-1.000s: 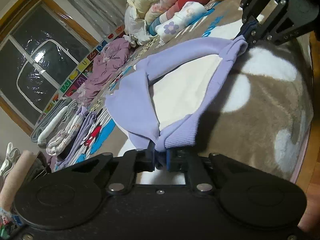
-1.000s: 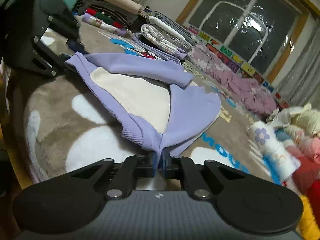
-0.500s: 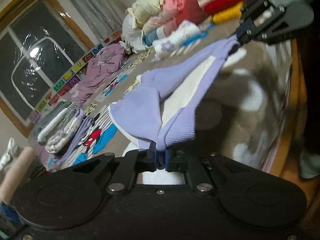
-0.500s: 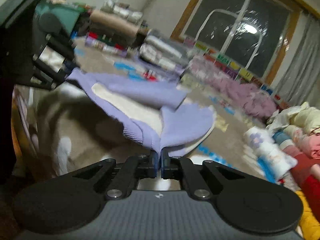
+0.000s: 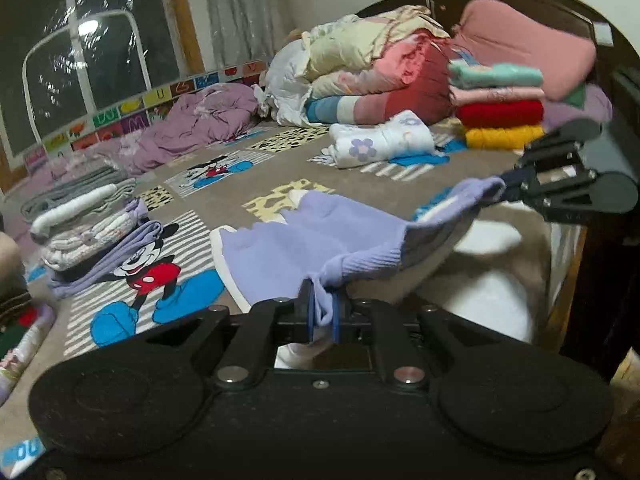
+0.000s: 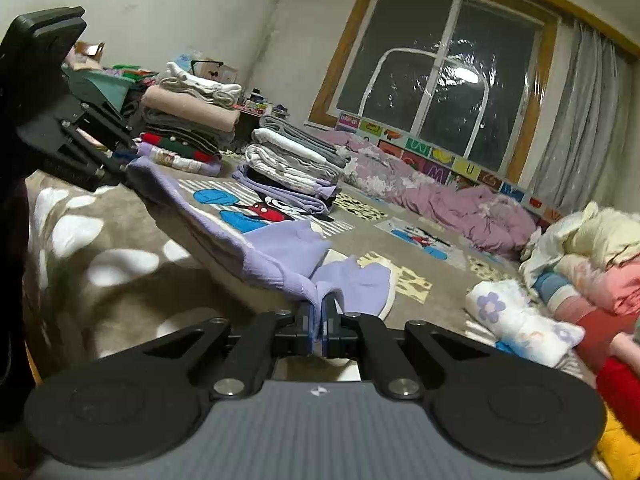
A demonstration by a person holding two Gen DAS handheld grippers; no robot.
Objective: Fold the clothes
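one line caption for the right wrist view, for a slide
Right gripper and left gripper pinch opposite ends of a lavender garment, its middle sagging onto the bed.

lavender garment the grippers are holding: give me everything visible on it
The lavender garment is soft knit with ribbed hems and a cream inner layer showing at one edge. It is stretched in the air between both grippers: the left gripper is shut on one ribbed corner, the right gripper on the other. The far end droops onto the cartoon-print bedspread, partly folded over itself. Nothing else touches it.
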